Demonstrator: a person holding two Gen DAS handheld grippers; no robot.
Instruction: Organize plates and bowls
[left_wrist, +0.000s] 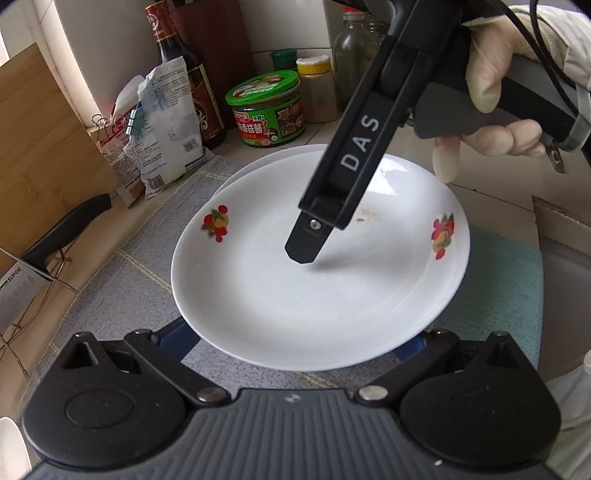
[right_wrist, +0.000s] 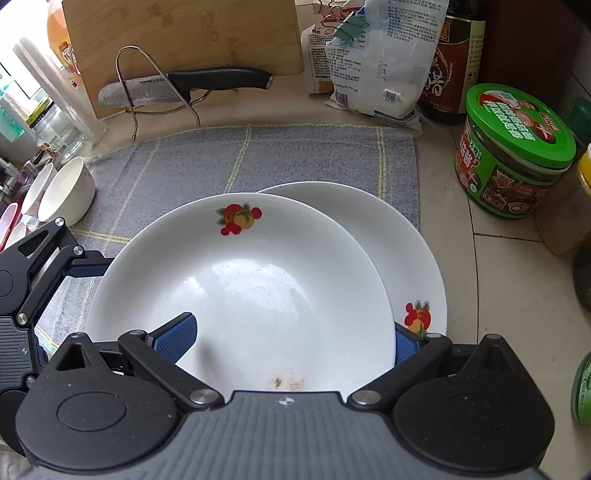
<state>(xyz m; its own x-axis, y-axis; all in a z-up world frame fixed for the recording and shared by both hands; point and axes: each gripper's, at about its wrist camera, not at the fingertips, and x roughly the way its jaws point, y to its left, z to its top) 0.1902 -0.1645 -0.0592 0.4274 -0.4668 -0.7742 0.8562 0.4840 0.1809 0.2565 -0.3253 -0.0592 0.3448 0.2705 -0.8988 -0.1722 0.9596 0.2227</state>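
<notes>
I am holding the top plate (right_wrist: 251, 280) by its near rim with my right tongs (right_wrist: 291, 341): one blue pad (right_wrist: 177, 338) is lying inside the dish and the other is showing past the rim at the right, so the pinch looks real, though the rim itself is hidden under the tool. The plate is sitting off-centre on a second plate (right_wrist: 413, 254), both on the grey mat (right_wrist: 229, 155) on the counter (right_wrist: 498, 266); I judge I am lining them up into one stack. My left tongs (left_wrist: 291, 343) are spread wide, the plate's edge lying between them without a grip, probably steadying. The top plate is holding only a brownish smear (right_wrist: 284, 382). Two white bowls (right_wrist: 66, 190) are waiting at the mat's left edge, apparently empty. The green-lidded jar (right_wrist: 517, 147) is standing closed nearby.
</notes>
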